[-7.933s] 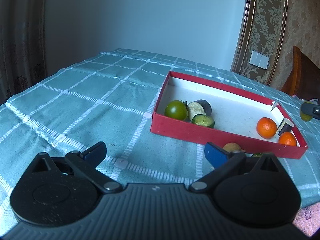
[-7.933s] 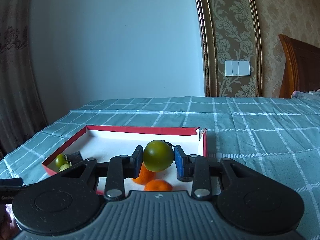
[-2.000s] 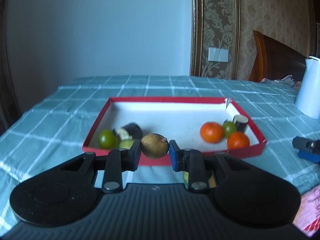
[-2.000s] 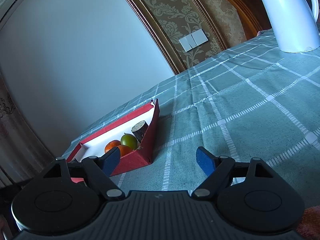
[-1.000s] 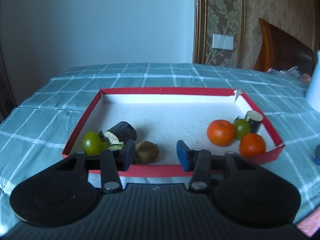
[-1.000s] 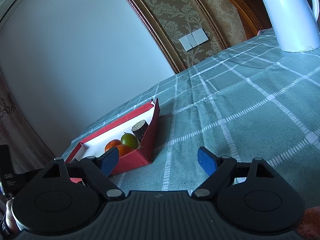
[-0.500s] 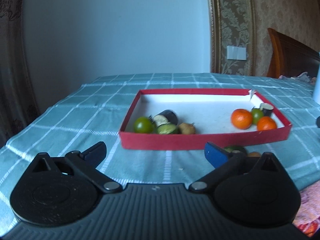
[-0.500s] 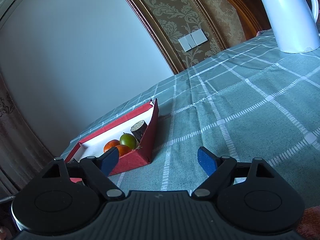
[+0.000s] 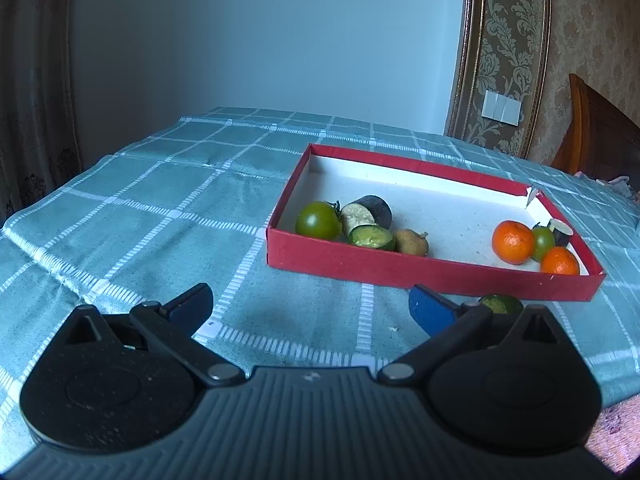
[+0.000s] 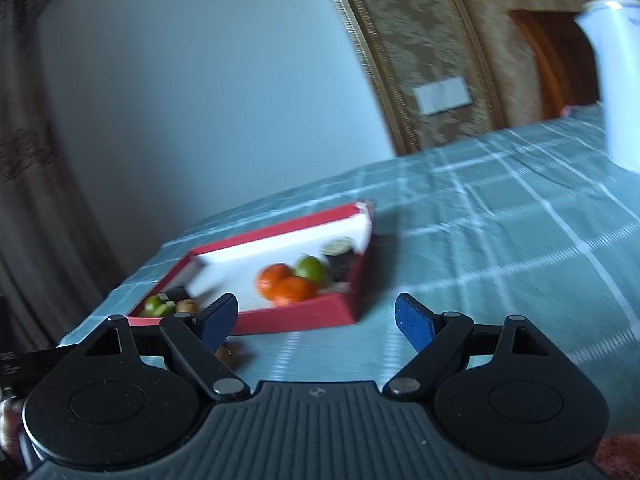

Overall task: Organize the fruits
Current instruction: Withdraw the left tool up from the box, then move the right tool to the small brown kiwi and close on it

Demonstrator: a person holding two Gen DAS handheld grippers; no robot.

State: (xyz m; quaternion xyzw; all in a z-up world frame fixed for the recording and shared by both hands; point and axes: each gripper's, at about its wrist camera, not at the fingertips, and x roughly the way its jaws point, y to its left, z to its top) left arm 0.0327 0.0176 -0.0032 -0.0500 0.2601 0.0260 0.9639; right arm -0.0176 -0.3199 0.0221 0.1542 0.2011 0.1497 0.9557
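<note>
Both hand-held grippers are standing released and holding nothing: the left hand-held gripper (image 9: 310, 306) is hovering low over the worktop (image 9: 132, 216) with its blue pads spread wide, and the right hand-held gripper (image 10: 316, 318) is likewise gaping, its view blurred as if it is swinging. Just beyond the left one's right pad, a green fruit (image 9: 500, 303) is lying on the cloth outside the red tray (image 9: 432, 274), close against its near wall; in the right wrist view a brownish fruit (image 10: 229, 350) is peeking out behind the left pad, also outside the tray, though blur is making its kind hard to tell. Inside the tray, a green tomato (image 9: 318, 220), eggplant pieces (image 9: 366, 210) and a kiwi (image 9: 411, 241) are clustering at the left end, while two oranges (image 9: 513, 241), another green fruit (image 9: 543, 242) and a dark eggplant stub (image 9: 560, 231) are gathering at the right corner. The step in hand is probably collecting the strays by the tray wall. Doing it well is likely meaning centring the open jaws on one fruit, coming down from above rather than sweeping sideways, since a round fruit would be rolling away or jamming against the cardboard. Closing gently around its widest part, lifting clear of the rim, and lowering it beside its like should be keeping the groups tidy and the light tray from shifting.
</note>
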